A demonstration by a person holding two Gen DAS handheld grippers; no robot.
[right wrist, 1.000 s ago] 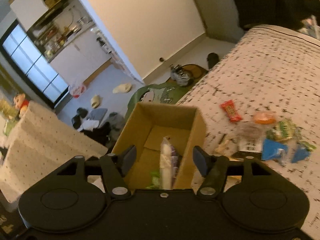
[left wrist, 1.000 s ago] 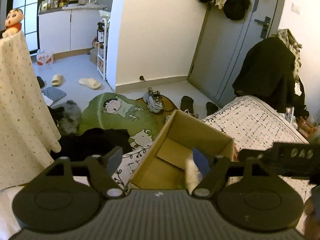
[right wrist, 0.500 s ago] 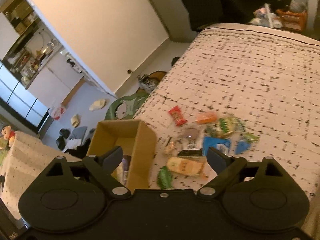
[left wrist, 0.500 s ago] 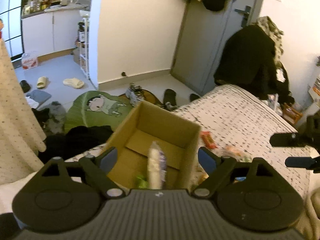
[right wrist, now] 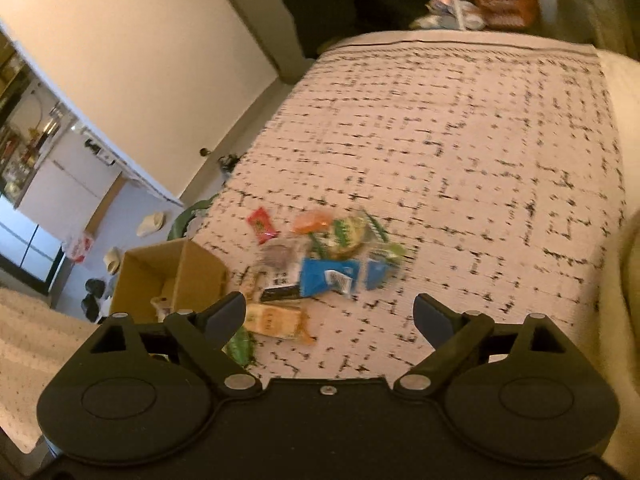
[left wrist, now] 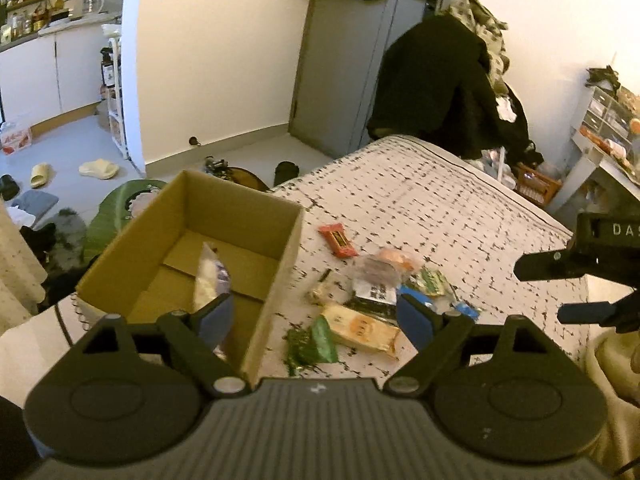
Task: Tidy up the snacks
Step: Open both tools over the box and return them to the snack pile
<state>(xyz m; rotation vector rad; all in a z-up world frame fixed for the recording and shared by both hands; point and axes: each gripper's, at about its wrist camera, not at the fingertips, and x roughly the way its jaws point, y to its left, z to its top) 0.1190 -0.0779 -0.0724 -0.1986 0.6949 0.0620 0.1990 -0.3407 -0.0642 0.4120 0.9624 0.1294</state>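
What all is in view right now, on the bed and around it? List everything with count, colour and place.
cardboard box: one, brown, open, at the bed's near left edge
white packet: one, upright inside the box
red packet: one, on the bed beyond the pile
yellow packet: one, nearest in the pile
green packet: one, left of the yellow one
blue packets: at least two, right side of the pile
other snacks: several, blurred, count unclear
bed cover: one, pale with black marks
slippers: two, cream, on the floor
dark coat: one, at the bed's far end
left gripper: open, empty
right gripper: open, empty
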